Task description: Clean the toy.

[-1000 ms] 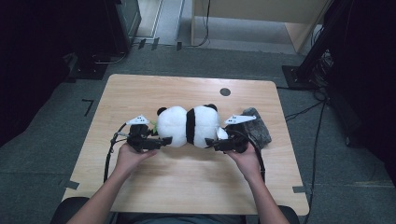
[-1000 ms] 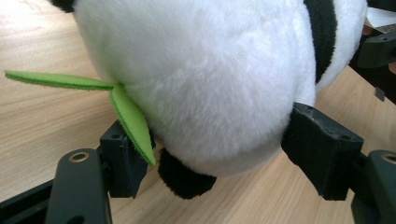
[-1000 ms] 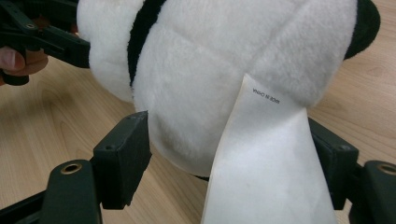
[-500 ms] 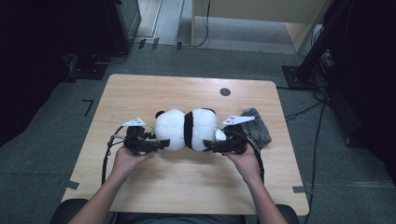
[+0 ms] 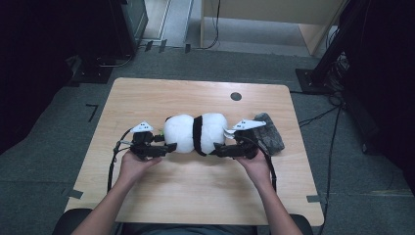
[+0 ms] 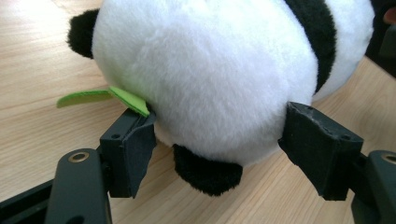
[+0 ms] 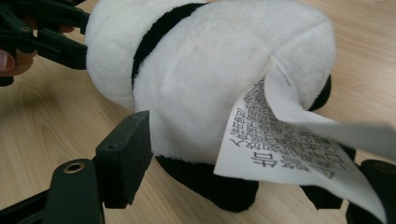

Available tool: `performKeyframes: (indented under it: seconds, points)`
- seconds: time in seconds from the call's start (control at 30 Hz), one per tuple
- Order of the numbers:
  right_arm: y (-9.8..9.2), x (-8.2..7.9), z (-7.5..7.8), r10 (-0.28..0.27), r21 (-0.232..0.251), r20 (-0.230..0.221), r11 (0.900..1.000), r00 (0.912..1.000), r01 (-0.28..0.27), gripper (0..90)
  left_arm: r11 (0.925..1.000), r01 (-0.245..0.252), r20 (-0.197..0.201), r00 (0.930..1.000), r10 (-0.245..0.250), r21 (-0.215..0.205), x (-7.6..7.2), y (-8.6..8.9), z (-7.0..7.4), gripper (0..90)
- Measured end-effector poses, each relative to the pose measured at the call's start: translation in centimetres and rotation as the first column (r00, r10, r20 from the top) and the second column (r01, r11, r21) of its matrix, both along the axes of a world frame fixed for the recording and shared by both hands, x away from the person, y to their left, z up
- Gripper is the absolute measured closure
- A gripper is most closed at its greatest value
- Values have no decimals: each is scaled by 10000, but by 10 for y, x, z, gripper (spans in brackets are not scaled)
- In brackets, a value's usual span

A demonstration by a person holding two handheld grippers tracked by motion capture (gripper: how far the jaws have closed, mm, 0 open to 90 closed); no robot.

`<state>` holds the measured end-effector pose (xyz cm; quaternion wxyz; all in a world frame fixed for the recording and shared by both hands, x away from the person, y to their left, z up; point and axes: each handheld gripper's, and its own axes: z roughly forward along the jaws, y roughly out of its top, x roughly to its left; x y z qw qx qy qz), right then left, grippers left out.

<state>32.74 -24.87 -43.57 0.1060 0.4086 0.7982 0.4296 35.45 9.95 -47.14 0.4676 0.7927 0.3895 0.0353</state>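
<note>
So I've got the plush panda (image 5: 195, 133) lying mid-table (image 5: 195, 196), one tool on each end. My left tool (image 6: 219, 140) has its jaws set wide and pressed into the fluffy head end; the right tool (image 5: 221, 149) pinches the other end, next to the paper tag (image 7: 289, 135). Grip looks done to me. Lifting or moving it hasn't begun; the panda's down on the wood.
</note>
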Motion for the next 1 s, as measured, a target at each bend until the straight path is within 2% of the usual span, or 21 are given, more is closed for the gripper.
performKeyframes:
  seconds: [0.1,0.17,0.27,0.47,0.53,0.63,0.7,0.8,0.9,1.0]
  points:
    - [-8,1,2,-202,105,106,9997,9997,201,268,10000,-16,256,9997,17,-66,1,2,6,268]
    - [-13,2,3,-343,109,99,9994,9994,342,268,9995,74,49,10000,-72,-317,4,3,11,266]
    - [-23,-1,7,-653,139,214,9978,9976,650,268,9999,154,162,9998,-153,-60,7,2,17,263]
    - [-46,0,11,-1349,292,415,9906,9900,1337,272,9998,178,515,9985,-173,-107,10,3,26,262]
    - [-52,1,11,-1502,270,460,9885,9876,1491,297,9998,180,748,9970,-188,123,14,0,26,258]
    - [-60,3,12,-1693,247,517,9854,9842,1682,297,9964,84,1059,9942,-174,842,19,-5,25,253]
    - [-65,6,14,-1807,220,514,9835,9822,1798,296,9966,166,949,9952,-243,810,23,-6,27,242]
    - [-72,11,16,-2028,247,572,9791,9775,2017,289,9974,249,1060,9938,-320,676,26,-7,32,242]
    - [-82,19,15,-2291,296,575,9733,9717,2277,286,9989,429,669,9968,-442,213,34,-7,29,242]
    - [-92,28,13,-2489,74,773,9685,9654,2491,286,9995,292,520,9982,-297,101,40,-9,23,229]
